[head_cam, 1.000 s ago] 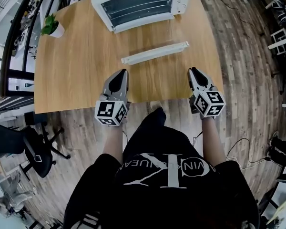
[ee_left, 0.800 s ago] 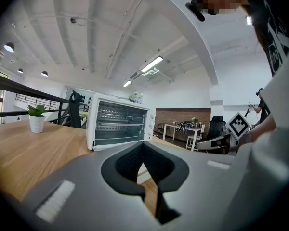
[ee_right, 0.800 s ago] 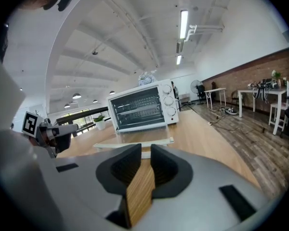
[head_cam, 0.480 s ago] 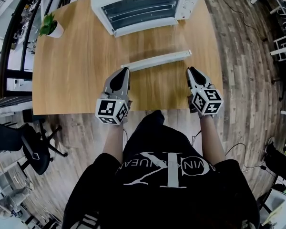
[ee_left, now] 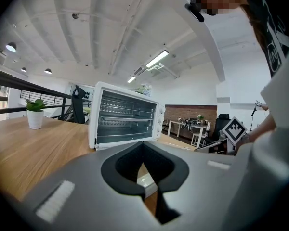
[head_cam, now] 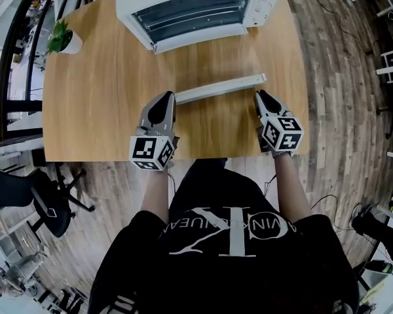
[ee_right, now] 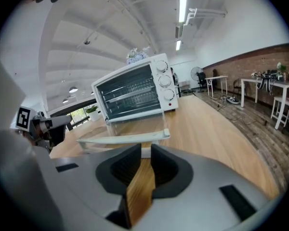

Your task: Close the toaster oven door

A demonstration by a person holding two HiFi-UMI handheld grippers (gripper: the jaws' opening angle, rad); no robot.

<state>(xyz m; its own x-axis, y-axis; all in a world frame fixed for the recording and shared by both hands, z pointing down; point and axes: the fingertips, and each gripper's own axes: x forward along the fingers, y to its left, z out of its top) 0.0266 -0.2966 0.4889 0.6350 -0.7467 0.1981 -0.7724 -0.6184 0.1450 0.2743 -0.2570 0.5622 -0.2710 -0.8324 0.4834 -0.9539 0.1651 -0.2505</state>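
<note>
A white toaster oven [head_cam: 196, 5] stands at the far side of the wooden table [head_cam: 98, 103]. Its glass door [ee_right: 135, 125] lies open and flat, with the white handle bar [head_cam: 219, 88] toward me. My left gripper [head_cam: 169, 95] is shut and empty, its tip just at the handle's left end. Shut and empty too, my right gripper [head_cam: 259, 94] has its tip just below the handle's right end. The left gripper view has the oven [ee_left: 125, 117] ahead, beyond the left gripper [ee_left: 145, 177]. In the right gripper view the handle [ee_right: 123, 137] lies close in front of the right gripper [ee_right: 140, 172].
A small potted plant [head_cam: 60, 39] stands at the table's far left corner. The table's near edge [head_cam: 118, 154] runs right under both grippers. A black office chair [head_cam: 33, 198] is on the floor to the left. Other desks stand far off in the room.
Both grippers have moved forward over the table toward the door handle; their tips now reach it. Both stay shut.
</note>
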